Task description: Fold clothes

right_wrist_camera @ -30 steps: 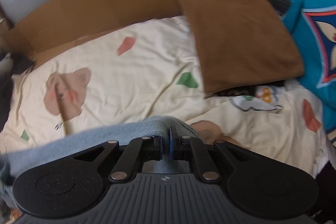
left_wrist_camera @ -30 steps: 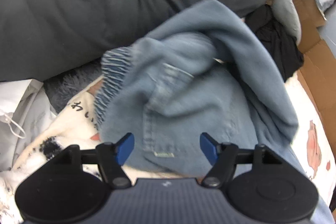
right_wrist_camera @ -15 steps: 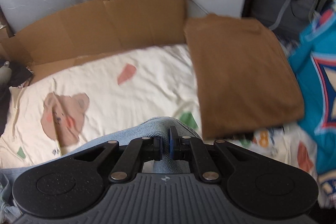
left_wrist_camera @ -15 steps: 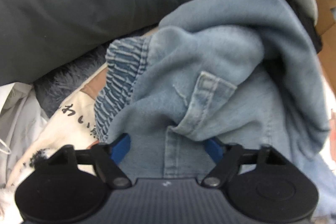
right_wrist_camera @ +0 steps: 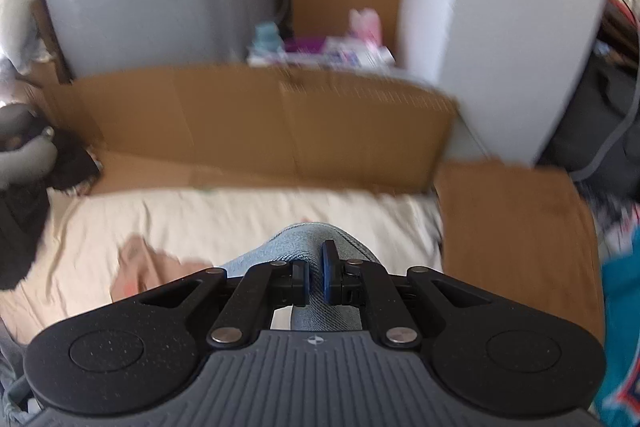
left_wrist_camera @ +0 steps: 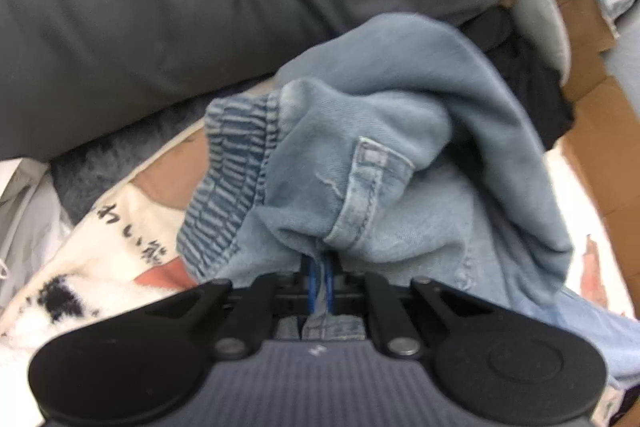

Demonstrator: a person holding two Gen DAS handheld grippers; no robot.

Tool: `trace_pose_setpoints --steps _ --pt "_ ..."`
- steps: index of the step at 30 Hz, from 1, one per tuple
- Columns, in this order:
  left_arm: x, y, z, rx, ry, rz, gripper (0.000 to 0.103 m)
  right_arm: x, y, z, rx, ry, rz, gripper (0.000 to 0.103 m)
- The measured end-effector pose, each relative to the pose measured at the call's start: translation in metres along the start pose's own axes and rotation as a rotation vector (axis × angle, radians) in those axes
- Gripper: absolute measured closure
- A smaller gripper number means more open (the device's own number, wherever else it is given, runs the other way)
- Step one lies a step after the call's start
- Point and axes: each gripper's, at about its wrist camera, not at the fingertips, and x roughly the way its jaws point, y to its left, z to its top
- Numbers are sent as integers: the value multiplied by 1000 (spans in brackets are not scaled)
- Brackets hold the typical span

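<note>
Light blue denim pants [left_wrist_camera: 392,147] with a ribbed elastic waistband [left_wrist_camera: 232,179] hang bunched in front of the left wrist camera. My left gripper [left_wrist_camera: 319,279] is shut on the denim near a pocket seam. My right gripper [right_wrist_camera: 316,269] is shut on another fold of the same denim pants [right_wrist_camera: 308,239], held above the cream printed bedsheet [right_wrist_camera: 224,219]. The rest of the garment between the two grippers is hidden.
A dark grey duvet [left_wrist_camera: 200,7] fills the back of the left view. Black clothing [left_wrist_camera: 524,75] and cardboard [left_wrist_camera: 600,131] lie at its right. In the right view, a cardboard wall [right_wrist_camera: 272,123] backs the bed, with a folded brown garment [right_wrist_camera: 516,227] and a teal cloth [right_wrist_camera: 624,307] at right.
My left gripper went from open around the denim to shut on it. My right gripper, still shut on the denim, has lifted and tilted up, so the view now shows the wall.
</note>
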Motion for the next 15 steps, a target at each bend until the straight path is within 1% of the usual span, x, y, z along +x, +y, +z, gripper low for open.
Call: trace_pose_setpoints --steps 4,7,9,10,12,13,15 --pt "-8 -17 6 -5 -33 -35 98 3 18 45 -39 -56 25 99" --pt "-11 -22 8 6 -28 -28 98 7 30 72 -69 -93 37 99" --pt "-14 -22 11 10 -19 -19 98 15 35 83 -84 -99 38 99" --pt "-15 -22 13 12 -15 -14 97 22 38 85 -89 -93 35 99" --pt "-18 -23 16 16 -7 -6 94 41 39 82 -83 -49 22 98" --pt "-20 -23 18 17 -3 -1 91 50 39 80 -80 -26 15 98" --pt "-23 -23 21 21 6 8 90 66 41 68 -86 23 7 96"
